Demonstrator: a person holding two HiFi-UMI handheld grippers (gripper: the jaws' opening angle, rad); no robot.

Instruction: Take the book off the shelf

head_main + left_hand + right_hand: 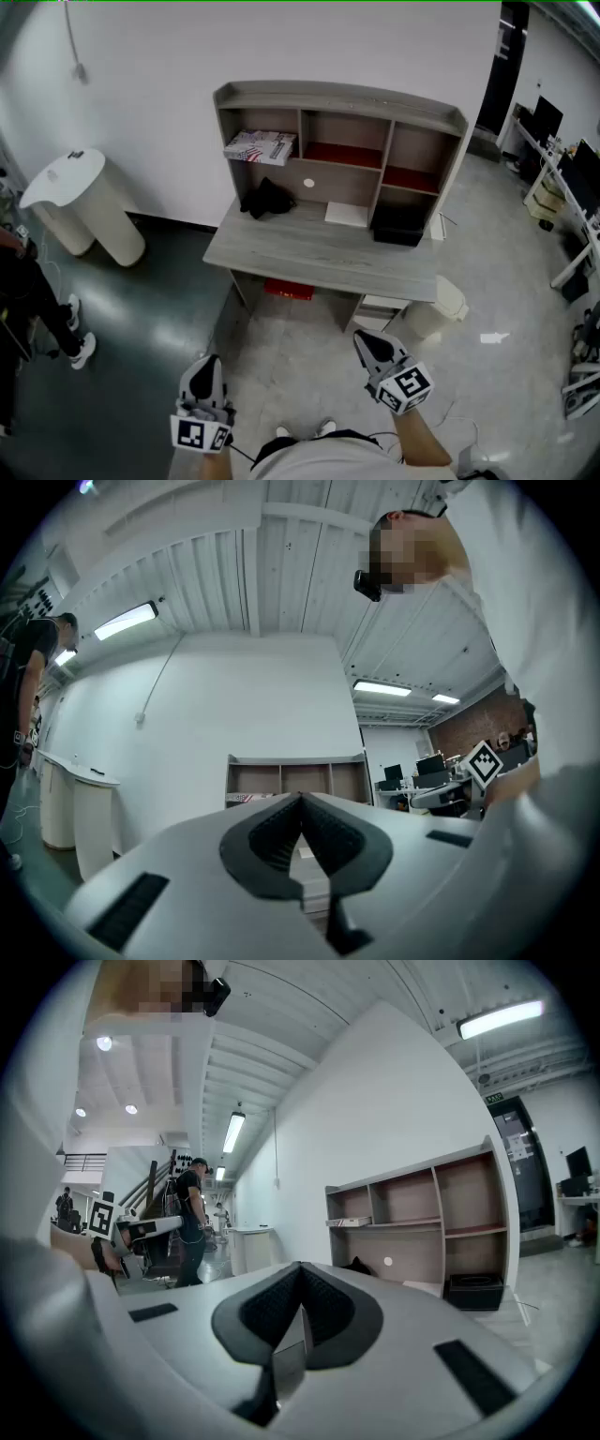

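A book point(260, 147) with a red, white and blue cover lies flat in the left compartment of the wooden desk shelf point(339, 98). It also shows in the right gripper view as a thin flat book point(351, 1222). My left gripper point(203, 373) and right gripper point(369, 345) hang low in front of the desk, well short of it. Both are shut with nothing between the jaws. In the left gripper view my left gripper point(301, 800) points toward the shelf point(298, 778); in the right gripper view my right gripper point(300, 1267) points past its left side.
On the desk top point(281, 253) lie a black cloth point(265, 200), a white sheet point(347, 214) and a black box point(397, 226). A white bin point(435, 307) stands by the desk's right leg and a white pedestal point(82, 204) at the left. A person point(33, 300) stands at far left.
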